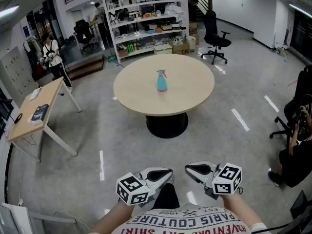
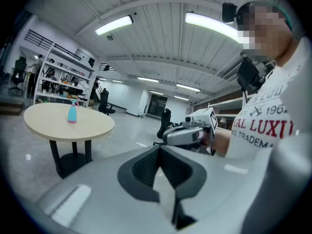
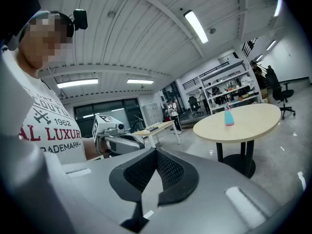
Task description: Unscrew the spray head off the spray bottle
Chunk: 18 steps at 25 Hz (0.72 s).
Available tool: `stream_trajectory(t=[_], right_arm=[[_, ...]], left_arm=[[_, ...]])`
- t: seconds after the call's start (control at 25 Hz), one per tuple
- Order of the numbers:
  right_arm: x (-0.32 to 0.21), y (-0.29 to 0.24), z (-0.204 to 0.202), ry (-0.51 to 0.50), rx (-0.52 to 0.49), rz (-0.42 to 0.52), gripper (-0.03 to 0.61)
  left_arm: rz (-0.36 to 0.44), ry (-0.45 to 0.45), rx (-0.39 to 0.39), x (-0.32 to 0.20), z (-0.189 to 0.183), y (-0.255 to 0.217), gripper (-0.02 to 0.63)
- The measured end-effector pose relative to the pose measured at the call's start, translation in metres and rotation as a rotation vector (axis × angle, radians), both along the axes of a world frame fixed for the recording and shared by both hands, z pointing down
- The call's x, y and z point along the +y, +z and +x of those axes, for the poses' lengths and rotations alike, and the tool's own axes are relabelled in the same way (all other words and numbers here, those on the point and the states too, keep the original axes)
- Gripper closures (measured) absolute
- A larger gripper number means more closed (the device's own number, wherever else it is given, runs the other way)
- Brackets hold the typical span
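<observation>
Both torso-close: left gripper (image 1: 170, 172), right gripper (image 1: 187, 168).

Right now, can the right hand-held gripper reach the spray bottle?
Probably not yet: the right hand-held gripper sits shut near the person, and the spray bottle stands far across the floor on the round table.

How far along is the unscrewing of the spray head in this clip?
Nothing done yet: the spray head sits on the spray bottle, upright on the round table. Nothing in hand: left gripper and right gripper have jaws shut, empty, near the person's chest, well short of the table. Left: approach, grip bottle and head, unscrew.
</observation>
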State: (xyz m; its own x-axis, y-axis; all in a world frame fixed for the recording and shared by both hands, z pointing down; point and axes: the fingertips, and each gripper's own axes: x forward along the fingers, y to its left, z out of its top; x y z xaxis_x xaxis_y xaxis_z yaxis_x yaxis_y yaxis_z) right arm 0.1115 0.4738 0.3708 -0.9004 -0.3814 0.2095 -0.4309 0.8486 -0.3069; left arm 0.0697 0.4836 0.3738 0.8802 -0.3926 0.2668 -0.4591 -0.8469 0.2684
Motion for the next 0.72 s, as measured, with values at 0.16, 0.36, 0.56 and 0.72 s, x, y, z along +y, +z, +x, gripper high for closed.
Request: stream_trajectory(t=[0.16, 0.36, 0.56, 0.72], right_arm=[[-0.098, 0.004, -0.020, 0.021, -0.013, -0.001, 0.577], [-0.249, -0.005, -0.042, 0.050, -0.002, 0.007, 0.577], [-0.371, -0.030, -0.063, 0.081, -0.011, 0.067, 0.577], [-0.437, -0.036, -0.067, 0.113, -0.015, 0.081, 0.577]], left_arm=[[0.001, 0.013, -0.010, -0.094, -0.018, 0.013, 0.614], [-0.006, 0.000, 0.005, -0.241, -0.049, 0.009, 0.614], [0.064, -0.033, -0.046, -0.370, -0.076, -0.003, 0.614], [0.059, -0.050, -0.052, -0.440, -0.089, -0.004, 0.614]])
